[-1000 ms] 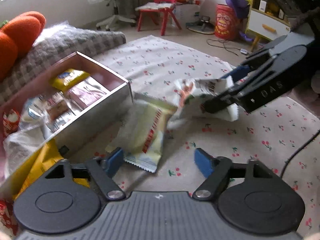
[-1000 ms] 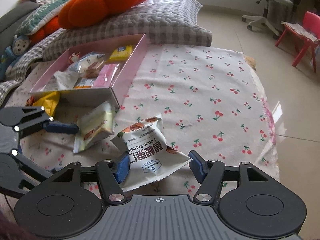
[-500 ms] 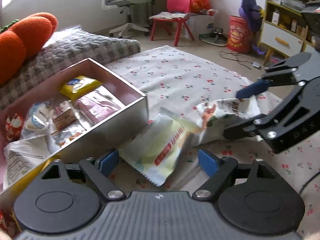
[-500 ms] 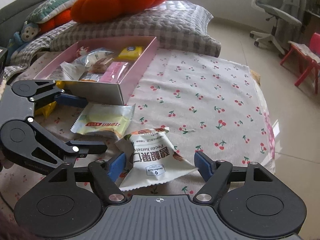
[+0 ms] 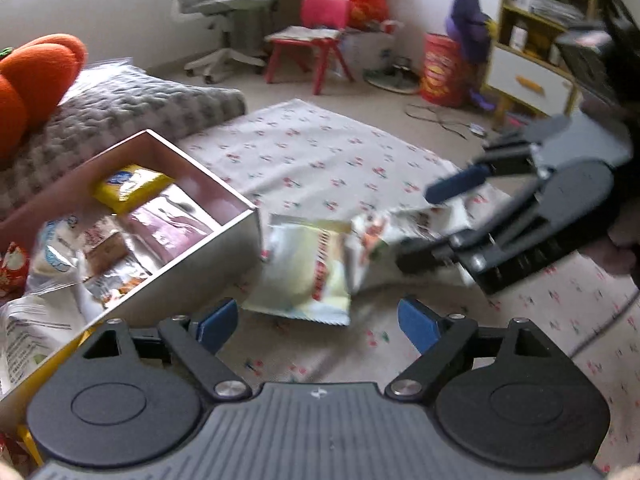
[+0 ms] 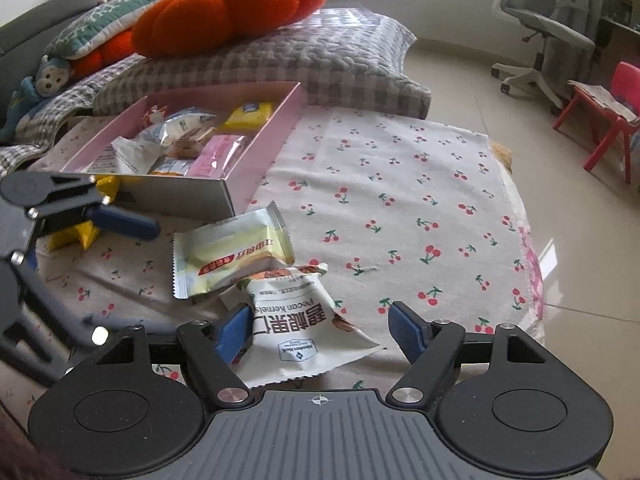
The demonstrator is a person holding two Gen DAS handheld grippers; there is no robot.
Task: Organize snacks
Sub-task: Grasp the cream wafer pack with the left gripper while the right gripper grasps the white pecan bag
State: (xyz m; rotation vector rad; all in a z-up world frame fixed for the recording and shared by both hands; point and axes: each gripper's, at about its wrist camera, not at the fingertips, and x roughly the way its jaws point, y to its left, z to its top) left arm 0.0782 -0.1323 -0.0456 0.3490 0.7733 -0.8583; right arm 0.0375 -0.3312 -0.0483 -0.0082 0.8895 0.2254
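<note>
Two packets lie on the cherry-print cloth [image 6: 400,184] beside the pink box [image 6: 276,120] — the pecan packet [image 6: 298,320] sits lengthwise between the right gripper [image 6: 320,326] jaws, just widened and unclamped, while the left gripper [image 5: 316,322] jaws, open and empty, face the yellow packet [image 5: 308,272].

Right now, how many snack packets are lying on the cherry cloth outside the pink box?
3: the pale yellow packet beside the box, the white pecan packet overlapping it, and a yellow packet at the box's near corner. Others may be hidden.

Pecan packet [image 6: 304,336] between spread right tongs [image 6: 320,330], cherry-print cloth [image 6: 400,200] beneath
</note>
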